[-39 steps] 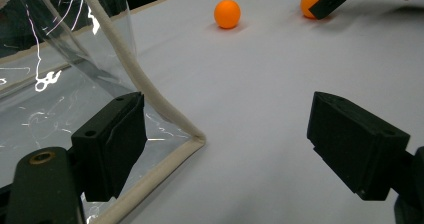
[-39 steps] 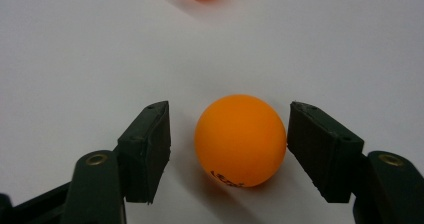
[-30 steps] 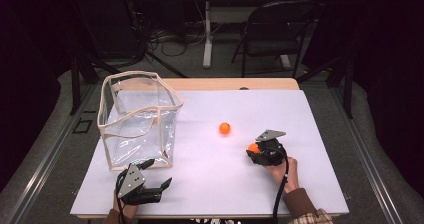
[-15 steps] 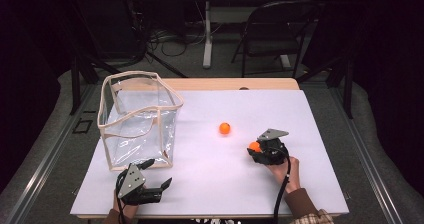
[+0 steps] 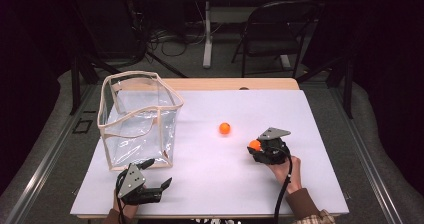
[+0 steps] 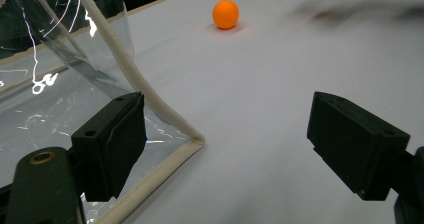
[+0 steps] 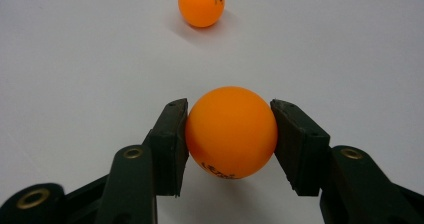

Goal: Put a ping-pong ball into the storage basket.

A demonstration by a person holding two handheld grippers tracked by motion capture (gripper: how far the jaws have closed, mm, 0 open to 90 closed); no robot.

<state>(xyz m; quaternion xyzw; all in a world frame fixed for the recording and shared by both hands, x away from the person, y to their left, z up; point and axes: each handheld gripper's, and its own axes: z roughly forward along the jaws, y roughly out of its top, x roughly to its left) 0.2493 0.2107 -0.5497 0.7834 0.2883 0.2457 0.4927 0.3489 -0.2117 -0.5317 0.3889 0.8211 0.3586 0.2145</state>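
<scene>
Orange ball (image 7: 231,132) sits clamped between the right gripper's (image 5: 256,146) two black jaws, pads pressing on both sides at about its widest line. In the high view this ball shows at the gripper tip, low over the white counter (image 5: 300,114), right of centre. A second orange ball (image 5: 225,128) lies loose on the counter just up and left of it, apart from everything.

Clear plastic bin (image 5: 137,119) with a cream fabric rim stands at the counter's left, open side up. Left gripper (image 5: 159,173) rests beside the bin's near corner, jaws spread wide, nothing between them — the corner seam runs close past one jaw without touching it.

Judgement: the step in hand looks like carrying the gripped ball to the bin. To do it well:
- keep the squeeze even; a smooth, light ball can pop out if the pads slide off its middle
- lift clear of the counter before moving across, passing above the loose ball rather than through it
- clear the soft rim, then release low inside so the ball doesn't bounce out
- the left gripper could steady the bin wall — it looks flimsy.
</scene>
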